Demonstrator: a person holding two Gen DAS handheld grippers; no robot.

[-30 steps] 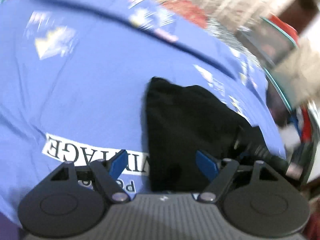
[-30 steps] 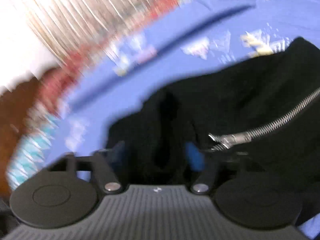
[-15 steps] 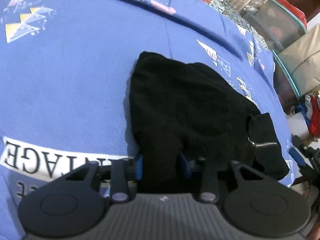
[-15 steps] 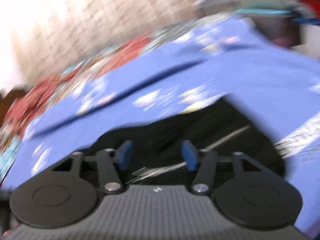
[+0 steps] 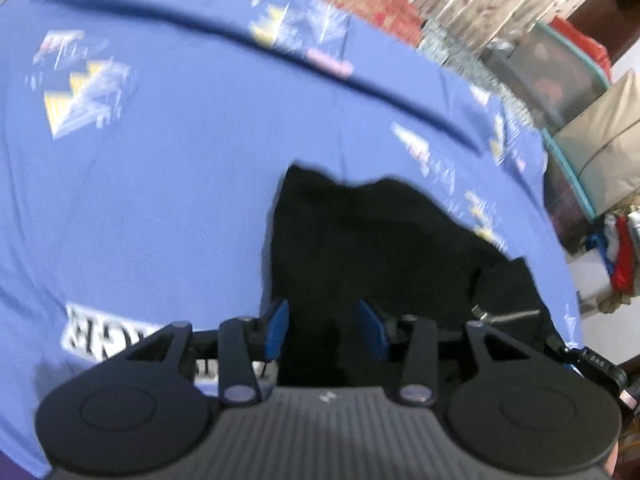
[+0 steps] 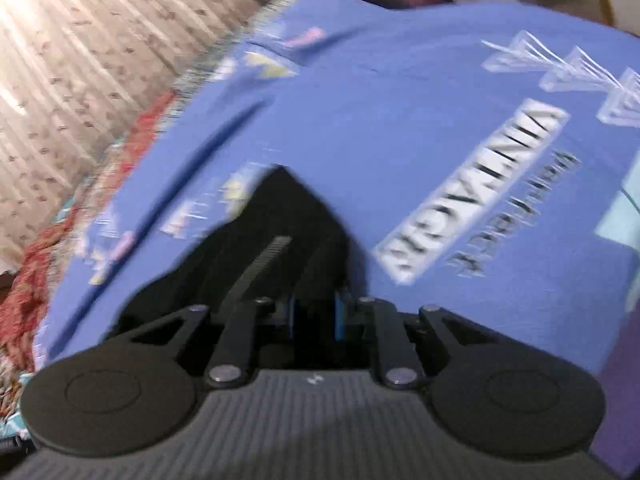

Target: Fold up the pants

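The black pants (image 5: 372, 240) lie bunched on the blue printed bedspread (image 5: 168, 184), which serves here as the landmark. In the left wrist view the left gripper (image 5: 326, 330) sits at the pants' near edge, its blue-padded fingers (image 5: 277, 326) set moderately apart with black cloth between them; whether the pads actually pinch that cloth cannot be told. The white "VINTAGE" lettering (image 5: 100, 334) on the bedspread lies just left of this gripper, and a metal zipper (image 5: 504, 314) shows on the pants to its right.

In the right wrist view the pants (image 6: 280, 232) rise to a point over the bedspread (image 6: 360, 100), directly ahead of the right gripper (image 6: 315, 316). Its fingers (image 6: 339, 316) stand narrowly apart with dark fabric in the gap, apparently gripped, though blur hides contact. A zipper strip (image 6: 260, 264) runs diagonally along the pants just left of the fingers, and the bedspread's lettering (image 6: 472, 192) lies to the right.
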